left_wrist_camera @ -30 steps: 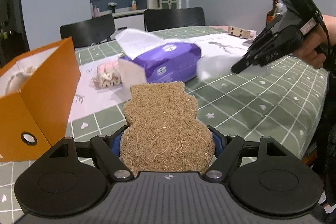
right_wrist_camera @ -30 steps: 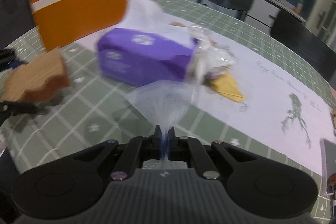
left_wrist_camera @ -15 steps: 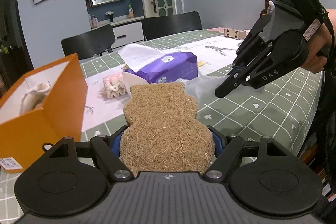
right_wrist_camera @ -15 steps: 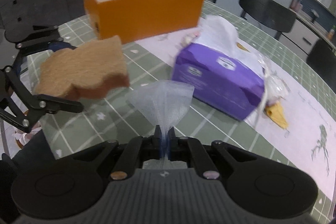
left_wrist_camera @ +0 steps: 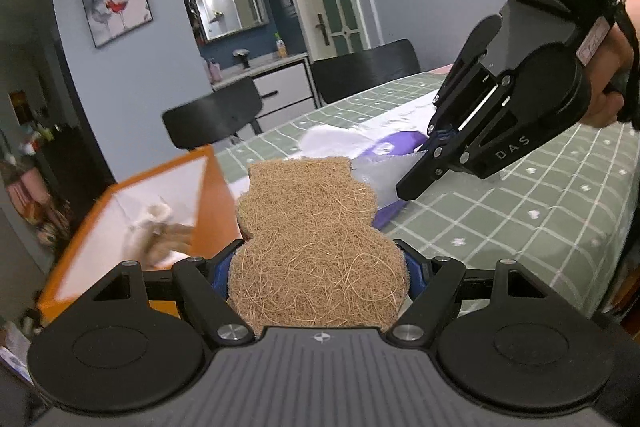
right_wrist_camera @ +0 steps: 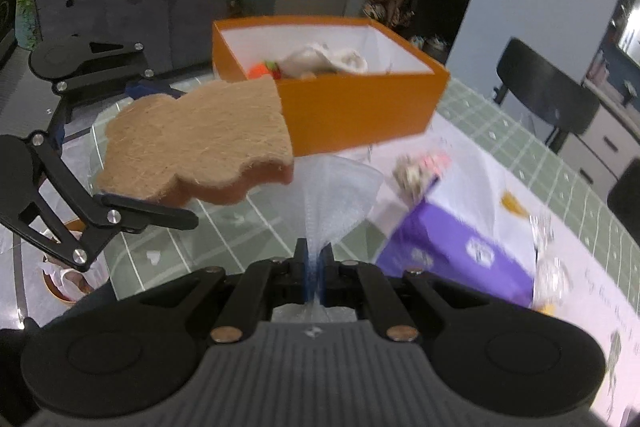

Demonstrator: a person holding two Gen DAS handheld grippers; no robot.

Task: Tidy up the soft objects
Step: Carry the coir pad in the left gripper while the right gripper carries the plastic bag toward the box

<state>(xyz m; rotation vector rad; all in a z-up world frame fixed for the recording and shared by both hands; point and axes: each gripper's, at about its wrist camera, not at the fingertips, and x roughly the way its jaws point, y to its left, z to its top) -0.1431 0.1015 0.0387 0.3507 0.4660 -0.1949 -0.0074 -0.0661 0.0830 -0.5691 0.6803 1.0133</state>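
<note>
Two tools above the green checked bench [right_wrist_camera: 472,99] near the orange box [right_wrist_camera: 360,111]: left tool [left_wrist_camera: 318,263] clamped wide on a brown fibre sponge [left_wrist_camera: 316,243] beside that box, right tool [right_wrist_camera: 314,267] pinched tight on a sheer white mesh piece [right_wrist_camera: 340,187] just below it.

Both grippers lifted higher off counter [left_wrist_camera: 540,203] and swung toward orange box [right_wrist_camera: 360,107]. Left gripper [left_wrist_camera: 318,263], carrying coir scrubber pad [left_wrist_camera: 316,247], now near box's corner. Right gripper [right_wrist_camera: 314,267], carrying sheer mesh piece [right_wrist_camera: 336,191], left purple tissue pack [right_wrist_camera: 448,251], now close beside scrubber.
</note>
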